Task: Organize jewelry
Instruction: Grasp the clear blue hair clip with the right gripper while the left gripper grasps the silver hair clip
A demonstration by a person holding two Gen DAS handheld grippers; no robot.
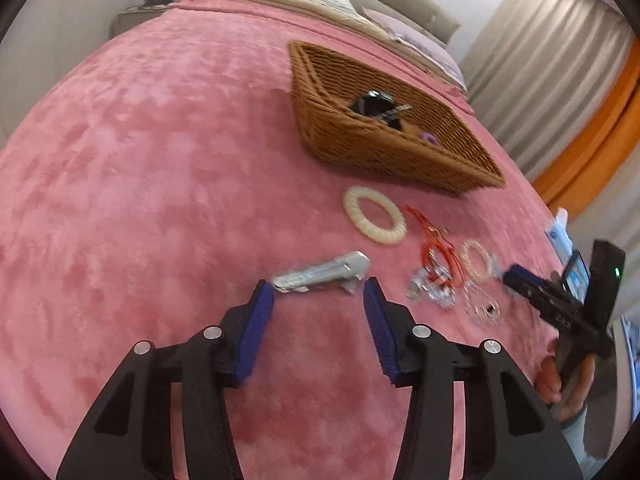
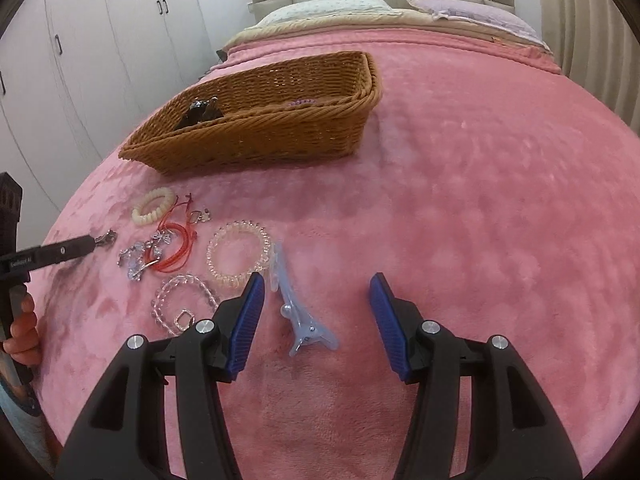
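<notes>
both views low, sharing basket (image 1: 384, 152)

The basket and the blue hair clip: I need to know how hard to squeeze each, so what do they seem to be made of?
The basket looks like woven wicker or rattan, matte brown, with visible plaited strands and a braided rim. The blue hair clip looks like translucent pale-blue plastic, smooth and glossy, with a small pearl-like bead; probably rigid, though the pictures cannot confirm it.

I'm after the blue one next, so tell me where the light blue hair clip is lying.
In the right wrist view the light blue hair clip lies on the pink blanket between the open right gripper's fingers, just right of the clear coil bracelet.
</notes>
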